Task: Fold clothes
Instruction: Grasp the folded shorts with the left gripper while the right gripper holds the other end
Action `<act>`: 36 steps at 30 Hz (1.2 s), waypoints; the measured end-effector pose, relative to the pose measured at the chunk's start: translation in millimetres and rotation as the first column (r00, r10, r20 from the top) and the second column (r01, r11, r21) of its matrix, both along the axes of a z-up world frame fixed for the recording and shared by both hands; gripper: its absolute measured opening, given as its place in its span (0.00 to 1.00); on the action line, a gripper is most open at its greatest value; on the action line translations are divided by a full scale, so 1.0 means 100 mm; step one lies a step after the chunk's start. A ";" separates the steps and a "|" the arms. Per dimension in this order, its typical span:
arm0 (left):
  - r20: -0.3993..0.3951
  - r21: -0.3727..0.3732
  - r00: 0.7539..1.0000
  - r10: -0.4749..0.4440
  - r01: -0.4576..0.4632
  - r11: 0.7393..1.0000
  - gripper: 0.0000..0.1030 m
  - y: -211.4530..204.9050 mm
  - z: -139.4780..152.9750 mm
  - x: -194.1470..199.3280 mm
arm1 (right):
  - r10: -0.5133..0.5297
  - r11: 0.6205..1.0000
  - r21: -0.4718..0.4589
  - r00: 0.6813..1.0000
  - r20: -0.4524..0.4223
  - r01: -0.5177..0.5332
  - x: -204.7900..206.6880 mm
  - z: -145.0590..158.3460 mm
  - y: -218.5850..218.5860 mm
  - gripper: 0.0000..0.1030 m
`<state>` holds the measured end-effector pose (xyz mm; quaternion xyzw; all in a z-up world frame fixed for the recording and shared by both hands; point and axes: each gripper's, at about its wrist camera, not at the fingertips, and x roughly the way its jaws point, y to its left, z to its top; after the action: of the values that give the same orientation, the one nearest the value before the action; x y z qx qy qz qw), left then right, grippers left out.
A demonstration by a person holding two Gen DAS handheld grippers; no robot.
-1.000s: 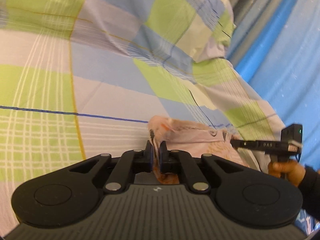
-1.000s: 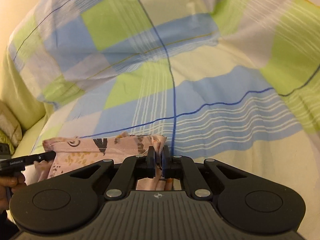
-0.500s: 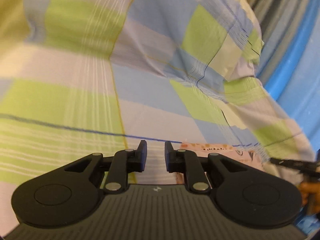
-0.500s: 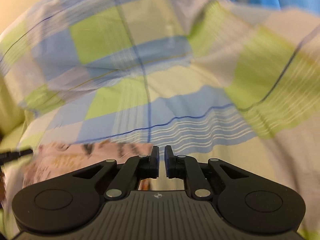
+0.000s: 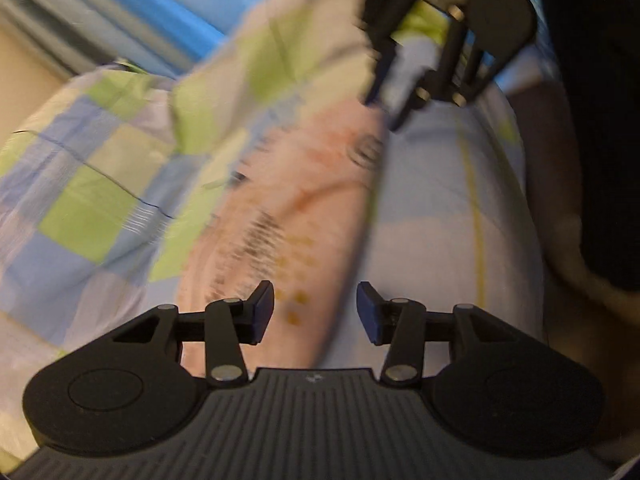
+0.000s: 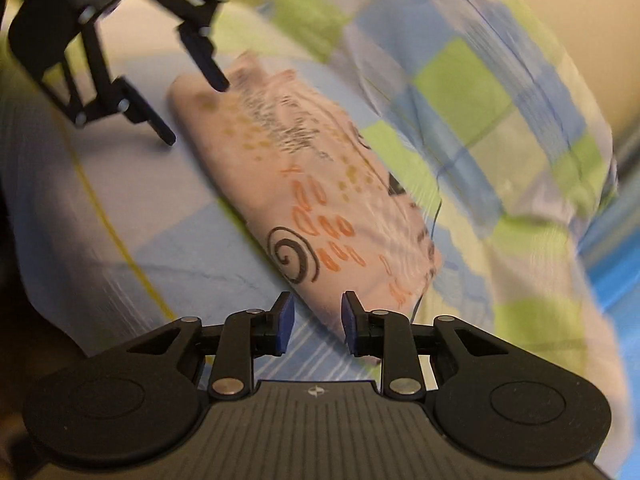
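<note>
A pink patterned garment [image 6: 320, 184] lies folded in a long strip on the checked bedsheet [image 6: 480, 92]. The same pink garment [image 5: 296, 216] shows blurred in the left wrist view. My left gripper [image 5: 315, 312] is open, hovering over one end of the strip with nothing between its fingers. My right gripper [image 6: 315, 322] is open over the opposite end, also holding nothing. Each view shows the other gripper at the far end: the right gripper [image 5: 394, 104] at top, the left gripper [image 6: 196, 112] at top left, both open.
The sheet of blue, green and white checks [image 5: 100, 184] covers the whole bed and bunches up in folds beside the garment. Blue fabric [image 5: 168, 12] hangs at the back. A dark shape [image 5: 600, 120], part of the person, fills the right edge.
Both grippers let go of the pink garment and opened. They have swung round to face each other along the garment, which now lies flat on the sheet.
</note>
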<state>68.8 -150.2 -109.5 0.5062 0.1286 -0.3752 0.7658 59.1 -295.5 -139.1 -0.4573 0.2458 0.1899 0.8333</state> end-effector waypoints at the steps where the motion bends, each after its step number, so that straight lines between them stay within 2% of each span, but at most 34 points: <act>1: 0.018 0.012 1.000 -0.002 0.002 1.000 0.38 -0.02 -0.02 -0.01 | 0.013 0.999 -0.051 1.000 0.025 -0.012 0.02 -0.07 0.06 0.27; 3: 0.033 0.034 0.999 0.005 -0.006 0.999 0.31 -0.04 -0.06 0.01 | 0.044 0.989 -0.140 0.997 0.056 -0.036 0.09 -0.23 0.17 0.28; 4: 0.035 0.050 0.999 0.008 -0.010 0.999 0.11 -0.04 -0.09 0.04 | 0.061 0.986 -0.162 0.995 0.075 -0.048 0.10 -0.28 0.19 0.27; 5: 0.037 0.065 0.999 0.012 -0.014 0.998 0.02 -0.05 -0.12 0.07 | 0.066 0.985 -0.164 0.995 0.077 -0.052 0.11 -0.28 0.16 0.20; 6: 0.039 0.081 0.999 0.015 -0.018 0.997 0.02 -0.05 -0.15 0.09 | 0.068 0.985 -0.161 0.995 0.076 -0.055 0.12 -0.28 0.13 0.14; 8: 0.029 0.068 0.999 0.026 -0.028 0.997 0.02 -0.01 -0.15 0.12 | 0.047 0.984 -0.175 0.996 0.075 -0.033 0.16 -0.26 -0.04 0.13; 10: 0.024 0.059 0.999 0.034 -0.036 0.998 0.02 0.04 -0.14 0.12 | -0.043 0.981 -0.185 0.997 0.059 0.053 0.25 -0.25 -0.29 0.08; 11: 0.022 0.056 0.999 0.038 -0.039 0.998 0.02 0.07 -0.14 0.12 | -0.101 0.976 -0.189 0.994 0.049 0.109 0.29 -0.24 -0.43 0.02; 13: 0.006 0.039 0.998 0.055 -0.055 0.998 0.03 0.11 -0.10 0.12 | -0.196 0.964 -0.182 0.980 0.018 0.196 0.37 -0.19 -0.67 0.00; 16: -0.062 -0.034 0.995 0.075 -0.077 0.996 0.09 0.18 0.02 0.11 | -0.199 0.969 -0.143 0.979 0.043 0.203 0.26 0.01 -0.73 0.00; 17: -0.071 -0.055 0.995 0.068 -0.072 0.996 0.13 0.20 0.06 0.08 | -0.172 0.976 -0.129 0.984 0.053 0.178 0.19 0.06 -0.67 0.06; 18: -0.053 -0.048 0.997 0.058 -0.060 0.997 0.20 0.19 0.05 0.05 | -0.136 0.983 -0.117 0.989 0.058 0.142 0.13 0.09 -0.59 0.19; 20: 0.003 -0.011 0.999 0.033 -0.033 0.999 0.30 0.15 0.00 -0.02 | -0.052 0.992 -0.109 0.996 0.072 0.059 0.04 0.07 -0.38 0.34; 22: 0.056 0.036 0.998 0.002 -0.004 0.999 0.28 0.08 -0.08 -0.04 | 0.024 0.993 -0.115 0.998 0.058 -0.018 0.03 -0.03 -0.12 0.34; 25: 0.059 0.036 0.998 0.008 -0.011 0.999 0.24 0.01 -0.09 0.02 | 0.084 0.992 -0.101 0.995 0.044 -0.079 0.07 -0.19 0.19 0.34; 26: 0.040 0.025 0.999 0.024 -0.025 0.999 0.13 0.00 -0.08 0.06 | 0.102 0.991 -0.087 0.994 0.044 -0.098 0.08 -0.23 0.29 0.33; 27: 0.031 0.029 0.999 0.037 -0.038 0.999 0.04 0.00 -0.09 0.09 | 0.120 0.989 -0.089 0.991 0.055 -0.114 0.09 -0.26 0.36 0.27; 28: 0.026 0.040 0.998 0.049 -0.050 0.998 0.03 0.01 -0.11 0.11 | 0.123 0.987 -0.111 0.991 0.058 -0.116 0.12 -0.30 0.40 0.21; 29: 0.030 0.050 0.998 0.047 -0.048 0.998 0.03 0.02 -0.13 0.11 | 0.125 0.984 -0.137 0.990 0.058 -0.116 0.15 -0.34 0.43 0.08; 31: 0.018 0.041 0.999 0.051 -0.052 0.998 0.02 0.05 -0.12 0.11 | 0.107 0.983 -0.159 0.992 0.062 -0.096 0.19 -0.35 0.29 0.06; 36: -0.001 0.026 0.998 0.056 -0.056 0.998 0.02 0.11 -0.10 0.12 | 0.055 0.974 -0.224 0.997 0.057 -0.041 0.28 -0.35 -0.11 0.08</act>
<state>81.1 -138.8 -119.6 0.5118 0.1482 -0.3521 0.7695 86.7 -306.7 -173.7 -0.5591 0.2280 0.1669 0.7794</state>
